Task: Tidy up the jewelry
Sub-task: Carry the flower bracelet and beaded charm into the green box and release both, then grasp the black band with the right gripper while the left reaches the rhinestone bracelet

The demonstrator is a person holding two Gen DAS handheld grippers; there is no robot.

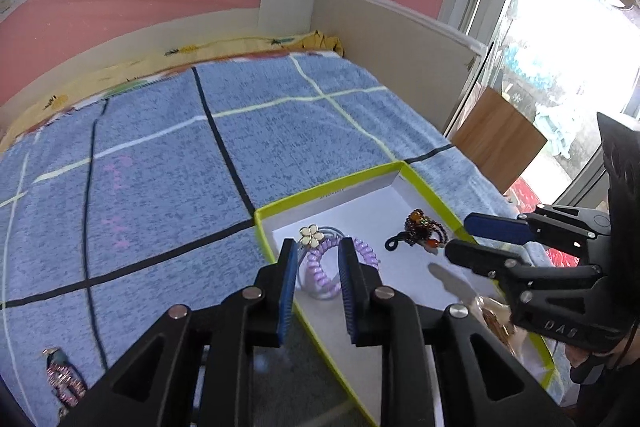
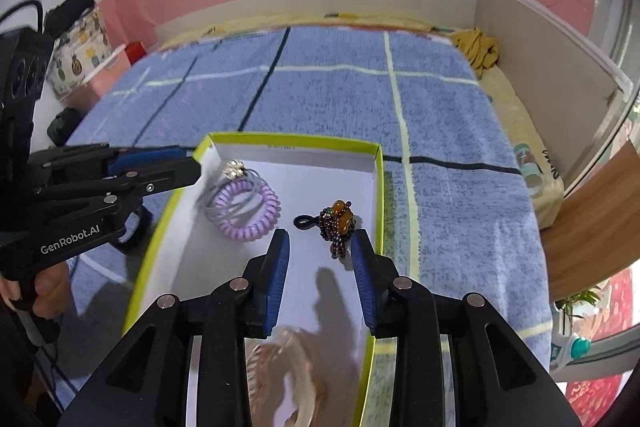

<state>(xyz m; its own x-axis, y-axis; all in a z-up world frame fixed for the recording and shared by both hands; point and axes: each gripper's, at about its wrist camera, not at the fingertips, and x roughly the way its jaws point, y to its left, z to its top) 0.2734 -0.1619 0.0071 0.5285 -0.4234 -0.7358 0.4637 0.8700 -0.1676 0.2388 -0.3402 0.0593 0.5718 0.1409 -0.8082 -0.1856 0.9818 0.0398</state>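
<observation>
Lime-green rim, white floor: a shallow box (image 1: 344, 183) on a blue checked blanket (image 1: 160, 155), seen from the left wrist. Left gripper (image 1: 316, 255) above the box's near-left corner, jaws parted, nothing pinched; between the blue pads, lower down, a purple coil hair tie (image 1: 320, 267) on the box floor, with a cream flower clasp (image 1: 311, 235) at its far edge. Further right in the box, a dark beaded bracelet (image 1: 420, 231) with amber stones. Right gripper (image 1: 460, 237) reaching in from the right, jaws apart and empty. On the blanket at lower left, a sparkly pink hair clip (image 1: 64, 379), well apart from the box.

From the right wrist: right gripper (image 2: 320, 247) over the box (image 2: 378, 187), jaws half open, gripping nothing; beaded bracelet (image 2: 338, 223) just beyond the right pad, resting on the floor. Purple coil hair tie (image 2: 248, 211) to the left, near the left gripper (image 2: 196, 163). Under the jaws, a translucent amber hair claw (image 2: 280, 367), blurred.
</observation>
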